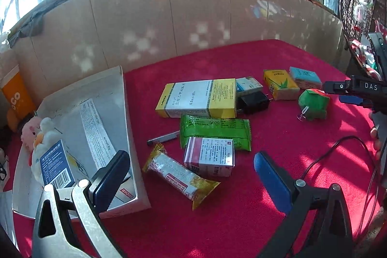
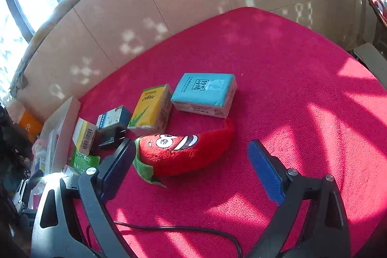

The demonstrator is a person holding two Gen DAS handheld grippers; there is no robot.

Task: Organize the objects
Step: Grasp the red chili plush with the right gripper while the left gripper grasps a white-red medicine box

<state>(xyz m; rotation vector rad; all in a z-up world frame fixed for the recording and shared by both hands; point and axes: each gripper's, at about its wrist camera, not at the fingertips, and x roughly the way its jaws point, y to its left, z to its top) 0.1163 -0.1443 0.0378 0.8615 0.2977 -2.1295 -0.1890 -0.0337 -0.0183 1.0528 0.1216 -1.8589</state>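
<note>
Currently mid-sort, by judgement. Left to right: white box [image 1: 72,137] at left already holds plush and blue carton; your left gripper [image 1: 191,175] gapes empty over snack bar [image 1: 179,175]; yellow carton [image 1: 198,98] reads "MERCK", "0.5g×20". Your right gripper [image 2: 191,168], marked "DAS", spread wide, chili plush [image 2: 186,151] between pads, unclamped. Next: close on plush.

your left wrist view looks low across the red cloth [image 1: 278,132] toward the cardboard wall [image 1: 169,23]; your right wrist view sits closer, angled leftward. both share the yellow tissue pack [image 2: 151,109] and blue tissue pack [image 2: 205,93].
</note>
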